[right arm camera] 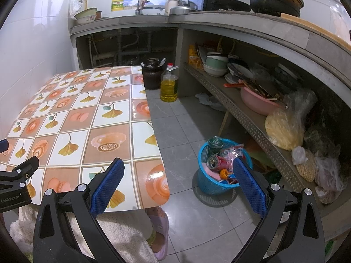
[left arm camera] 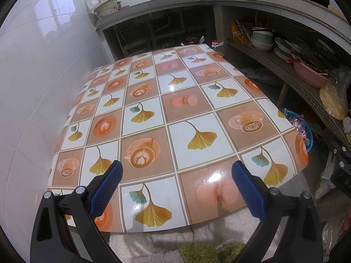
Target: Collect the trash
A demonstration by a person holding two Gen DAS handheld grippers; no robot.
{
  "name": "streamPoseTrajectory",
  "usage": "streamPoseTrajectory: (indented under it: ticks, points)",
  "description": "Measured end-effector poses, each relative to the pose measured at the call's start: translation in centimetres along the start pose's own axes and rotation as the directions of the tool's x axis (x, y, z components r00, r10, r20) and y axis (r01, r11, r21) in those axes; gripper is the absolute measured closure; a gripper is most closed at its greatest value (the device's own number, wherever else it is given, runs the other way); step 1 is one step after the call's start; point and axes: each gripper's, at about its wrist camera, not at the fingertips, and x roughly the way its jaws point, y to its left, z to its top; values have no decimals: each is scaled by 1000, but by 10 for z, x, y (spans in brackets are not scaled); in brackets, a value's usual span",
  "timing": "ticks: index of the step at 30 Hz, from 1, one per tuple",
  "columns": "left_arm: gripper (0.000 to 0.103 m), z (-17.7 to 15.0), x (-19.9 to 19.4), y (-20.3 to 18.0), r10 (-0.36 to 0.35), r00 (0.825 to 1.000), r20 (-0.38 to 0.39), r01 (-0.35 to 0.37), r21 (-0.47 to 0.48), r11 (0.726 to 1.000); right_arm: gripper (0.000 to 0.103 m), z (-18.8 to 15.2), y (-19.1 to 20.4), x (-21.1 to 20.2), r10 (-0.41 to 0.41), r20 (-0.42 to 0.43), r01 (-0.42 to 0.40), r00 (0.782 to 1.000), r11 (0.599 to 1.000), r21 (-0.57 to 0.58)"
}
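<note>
Below, blue basket on floor holding cans and wrappers, both grippers' jaws apart, empty.

both views forward, sharing table

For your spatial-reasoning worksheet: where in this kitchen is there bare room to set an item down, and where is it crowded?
Free: the patterned table top, wall to floor-side edge; grey floor between table and blue basket. Crowded: the basket, the shelf under the counter.
</note>
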Motion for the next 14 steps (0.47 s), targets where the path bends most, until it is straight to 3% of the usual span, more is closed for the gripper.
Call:
streamPoseTrajectory:
  ticks: [14]
  points:
    - [5,-1,-1,-2,-8,1000,-9,8,2,1000,8,0,-1,0,1,1,-1,1000,1000,-2]
